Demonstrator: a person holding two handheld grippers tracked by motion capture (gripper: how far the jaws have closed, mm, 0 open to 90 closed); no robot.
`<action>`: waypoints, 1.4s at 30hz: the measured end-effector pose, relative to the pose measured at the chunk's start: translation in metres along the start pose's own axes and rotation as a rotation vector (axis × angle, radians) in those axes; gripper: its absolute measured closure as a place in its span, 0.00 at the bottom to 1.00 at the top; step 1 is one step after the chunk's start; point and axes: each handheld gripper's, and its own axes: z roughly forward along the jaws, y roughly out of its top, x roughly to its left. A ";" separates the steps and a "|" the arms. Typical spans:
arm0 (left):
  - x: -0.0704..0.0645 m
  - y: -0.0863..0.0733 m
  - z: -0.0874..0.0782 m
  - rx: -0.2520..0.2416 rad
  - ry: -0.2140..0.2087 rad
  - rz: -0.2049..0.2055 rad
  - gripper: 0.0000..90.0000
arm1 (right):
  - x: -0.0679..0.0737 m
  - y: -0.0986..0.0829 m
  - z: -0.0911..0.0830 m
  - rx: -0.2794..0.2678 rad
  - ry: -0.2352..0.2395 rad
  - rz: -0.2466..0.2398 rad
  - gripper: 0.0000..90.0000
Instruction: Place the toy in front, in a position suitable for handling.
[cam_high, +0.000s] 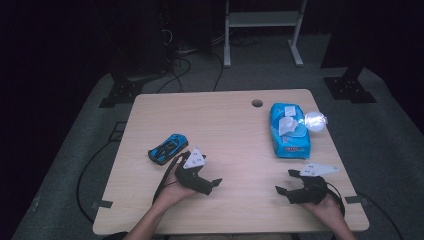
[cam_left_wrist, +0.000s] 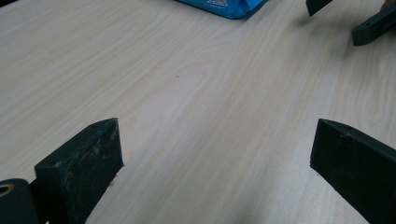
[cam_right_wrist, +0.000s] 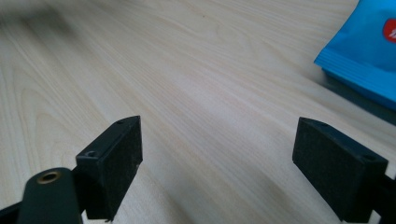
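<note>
Table (cam_high: 235, 135): I have everything resting on it.
Toy car (cam_high: 168, 148): at 9 o'clock, just beyond my left gripper (cam_high: 207, 184).
Wipes pack (cam_high: 289, 130): at 2 o'clock, beyond my right gripper (cam_high: 286, 181).
Grippers: side by side at 6 o'clock, well apart.

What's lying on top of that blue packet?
On the blue packet a white wipe sticks up through its opened flap. The rest of the contents are hidden inside the wrapper.
</note>
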 end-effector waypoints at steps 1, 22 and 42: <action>0.001 0.002 -0.002 -0.005 0.003 0.002 0.02 | 0.000 0.001 0.000 -0.003 -0.006 -0.006 0.17; 0.080 0.017 -0.049 0.101 0.186 -0.004 0.02 | 0.011 0.007 -0.005 -0.019 -0.023 -0.050 0.17; 0.138 -0.009 -0.056 0.223 0.249 -0.113 0.02 | 0.013 0.007 -0.003 -0.004 -0.017 -0.079 0.17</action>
